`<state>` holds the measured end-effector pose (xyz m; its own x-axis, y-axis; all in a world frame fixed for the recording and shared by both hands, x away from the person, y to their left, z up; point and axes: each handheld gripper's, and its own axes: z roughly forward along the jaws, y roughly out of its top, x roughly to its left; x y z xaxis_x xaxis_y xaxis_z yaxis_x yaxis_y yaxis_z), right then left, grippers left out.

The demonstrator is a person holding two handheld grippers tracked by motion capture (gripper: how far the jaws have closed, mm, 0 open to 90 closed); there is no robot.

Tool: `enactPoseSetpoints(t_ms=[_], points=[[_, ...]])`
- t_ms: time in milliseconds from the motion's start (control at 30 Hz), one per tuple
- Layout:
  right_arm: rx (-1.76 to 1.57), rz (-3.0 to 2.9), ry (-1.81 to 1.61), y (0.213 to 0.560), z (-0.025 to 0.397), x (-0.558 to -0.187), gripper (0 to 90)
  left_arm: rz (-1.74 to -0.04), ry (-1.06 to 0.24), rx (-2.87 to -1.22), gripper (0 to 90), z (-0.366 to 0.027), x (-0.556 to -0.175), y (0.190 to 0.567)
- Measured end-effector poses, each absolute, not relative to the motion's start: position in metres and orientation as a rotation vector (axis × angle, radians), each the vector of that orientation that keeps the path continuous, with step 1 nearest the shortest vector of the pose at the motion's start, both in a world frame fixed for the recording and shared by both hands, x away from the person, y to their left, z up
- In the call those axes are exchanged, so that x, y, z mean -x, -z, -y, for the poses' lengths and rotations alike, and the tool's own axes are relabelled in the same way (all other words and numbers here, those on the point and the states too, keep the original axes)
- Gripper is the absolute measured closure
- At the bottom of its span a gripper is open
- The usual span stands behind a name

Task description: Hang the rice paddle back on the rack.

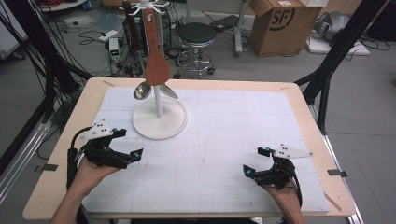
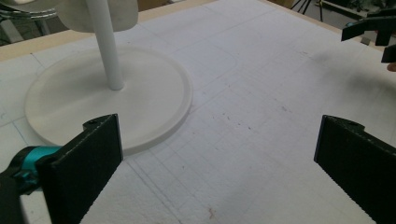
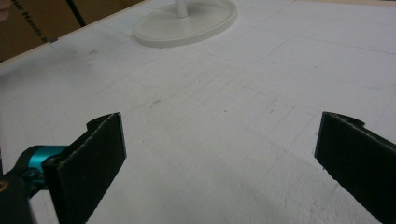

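A white utensil stand (image 1: 159, 122) with a round base and a thin pole stands on the white mat at the back left; its base (image 2: 70, 98) lies just ahead of my left jaws. A wooden spatula (image 1: 155, 46), a metal spoon (image 1: 142, 90) and another metal utensil (image 1: 168, 90) hang from it. My left gripper (image 1: 129, 144) rests open at the front left, close to the base, holding nothing. At the front right my right gripper (image 1: 256, 161) is open and empty over bare mat. The stand base (image 3: 187, 21) lies far ahead of it.
The white mat (image 1: 219, 140) covers a wooden table (image 1: 308, 116). Beyond the table stand a black stool (image 1: 196, 35), a cardboard box (image 1: 280, 23) and cables on the floor. Black frame legs (image 1: 336, 51) rise at the right.
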<state>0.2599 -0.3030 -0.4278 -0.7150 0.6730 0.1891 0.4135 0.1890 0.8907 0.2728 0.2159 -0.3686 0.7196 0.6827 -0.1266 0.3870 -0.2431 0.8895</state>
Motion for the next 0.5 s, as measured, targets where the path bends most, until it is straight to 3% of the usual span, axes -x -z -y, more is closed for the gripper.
enactPoseSetpoints(t_ms=[500], points=[[-1.048, -2.230, -1.524, 0.430, 0.304, -0.259, 1.1, -0.863, -0.350, -1.886, 1.7, -0.218, -0.263, 0.390]])
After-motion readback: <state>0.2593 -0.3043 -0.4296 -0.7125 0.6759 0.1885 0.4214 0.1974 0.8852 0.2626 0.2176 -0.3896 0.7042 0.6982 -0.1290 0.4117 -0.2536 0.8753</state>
